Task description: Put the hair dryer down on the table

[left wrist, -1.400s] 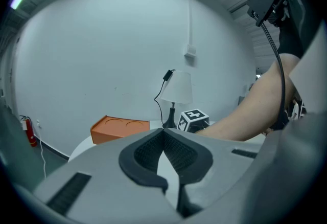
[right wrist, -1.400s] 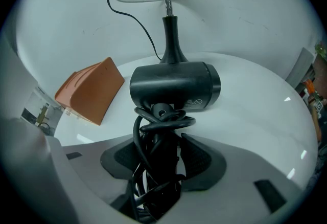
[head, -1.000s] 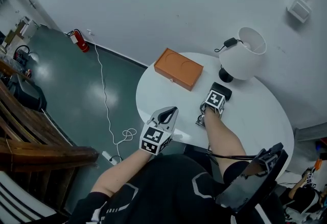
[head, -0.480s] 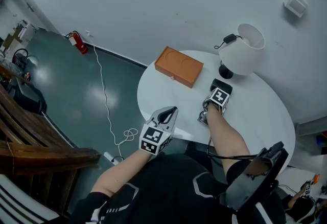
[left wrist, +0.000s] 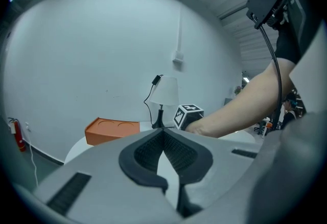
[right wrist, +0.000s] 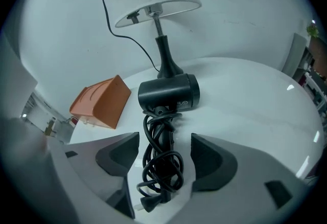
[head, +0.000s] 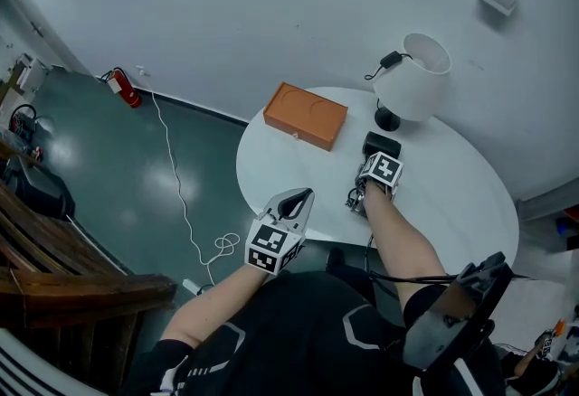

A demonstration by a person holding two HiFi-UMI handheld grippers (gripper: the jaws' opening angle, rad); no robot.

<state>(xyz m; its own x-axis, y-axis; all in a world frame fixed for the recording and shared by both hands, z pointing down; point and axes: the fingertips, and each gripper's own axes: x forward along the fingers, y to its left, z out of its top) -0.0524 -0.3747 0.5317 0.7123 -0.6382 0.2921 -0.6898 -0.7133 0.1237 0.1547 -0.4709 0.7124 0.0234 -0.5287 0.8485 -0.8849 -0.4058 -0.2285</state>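
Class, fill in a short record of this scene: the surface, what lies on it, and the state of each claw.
surface: round white table
hair dryer: lying on the table before the lamp, cord bundled along its handle
other item: orange box
right claw: opening, dryer handle between its jaws, pads clear of it
left claw: shut, empty

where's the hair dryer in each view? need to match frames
Head view: hair dryer on the table, right of centre, just below the lamp.
Left gripper view: not visible.
Right gripper view: centre, at the lamp's base.
Landmark: the lamp, in all three.
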